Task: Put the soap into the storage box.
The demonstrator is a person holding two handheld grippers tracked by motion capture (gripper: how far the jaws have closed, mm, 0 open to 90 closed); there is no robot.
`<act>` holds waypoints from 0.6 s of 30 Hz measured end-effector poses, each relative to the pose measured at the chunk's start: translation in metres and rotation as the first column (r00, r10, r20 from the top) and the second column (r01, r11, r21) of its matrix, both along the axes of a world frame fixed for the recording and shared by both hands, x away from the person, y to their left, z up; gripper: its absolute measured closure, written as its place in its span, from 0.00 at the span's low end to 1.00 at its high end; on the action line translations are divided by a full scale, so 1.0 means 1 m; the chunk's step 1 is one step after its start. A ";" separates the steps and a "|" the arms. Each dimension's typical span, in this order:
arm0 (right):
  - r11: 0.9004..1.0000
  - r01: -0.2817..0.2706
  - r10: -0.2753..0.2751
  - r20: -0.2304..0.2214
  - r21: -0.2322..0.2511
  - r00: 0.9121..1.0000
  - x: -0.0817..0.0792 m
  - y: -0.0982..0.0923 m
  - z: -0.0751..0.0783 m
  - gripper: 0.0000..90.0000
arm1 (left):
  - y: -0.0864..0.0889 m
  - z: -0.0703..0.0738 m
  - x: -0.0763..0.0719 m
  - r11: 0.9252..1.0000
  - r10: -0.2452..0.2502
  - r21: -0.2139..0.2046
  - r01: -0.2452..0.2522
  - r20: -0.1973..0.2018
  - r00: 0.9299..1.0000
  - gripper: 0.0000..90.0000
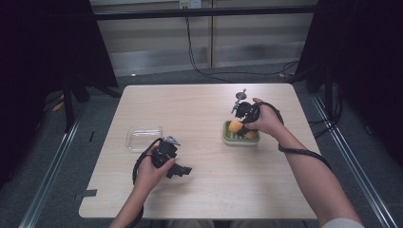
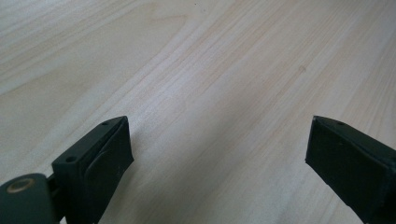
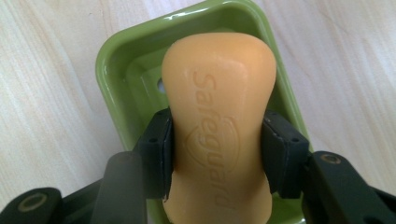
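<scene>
A light wooden table (image 1: 204,190) is seen from above, with a person's two forearms reaching in from the near edge. On the right side, the right gripper (image 3: 217,149) clamps an orange soap bar (image 3: 219,121) at its narrowed waist, one black jaw pressed on each side. The bar is smooth, rounded and waxy, with the word "Safeguard" and a shield outline pressed into its face. It is held over a glossy green soap dish (image 3: 112,60), a rounded rectangle with a hole in its floor. Whether the bar touches the dish is unclear. On the near left, the left gripper (image 2: 217,158) has its jaws spread wide over bare wood, holding nothing. A clear plastic tray (image 1: 144,137) lies just beyond it.
</scene>
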State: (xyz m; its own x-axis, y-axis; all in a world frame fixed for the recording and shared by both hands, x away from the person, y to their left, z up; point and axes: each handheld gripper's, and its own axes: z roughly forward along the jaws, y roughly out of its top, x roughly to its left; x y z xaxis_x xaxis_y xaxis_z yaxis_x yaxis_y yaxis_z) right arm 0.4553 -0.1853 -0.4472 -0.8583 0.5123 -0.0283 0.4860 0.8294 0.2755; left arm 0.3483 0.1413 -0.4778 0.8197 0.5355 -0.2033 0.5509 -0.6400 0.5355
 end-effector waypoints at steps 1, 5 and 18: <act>1.000 0.000 0.000 -0.001 -0.002 1.000 0.000 0.000 -0.001 0.57 | -0.001 -0.001 -0.001 1.000 0.017 -0.013 -0.017 -0.001 1.000 0.08; 1.000 -0.008 0.008 -0.003 -0.007 1.000 0.000 0.001 -0.002 0.56 | 0.000 0.000 0.000 1.000 0.010 -0.005 -0.010 -0.002 1.000 0.08; 1.000 -0.013 0.013 -0.007 -0.015 1.000 0.001 0.001 -0.005 0.56 | 0.000 0.000 0.000 1.000 0.009 -0.005 -0.009 0.000 1.000 0.08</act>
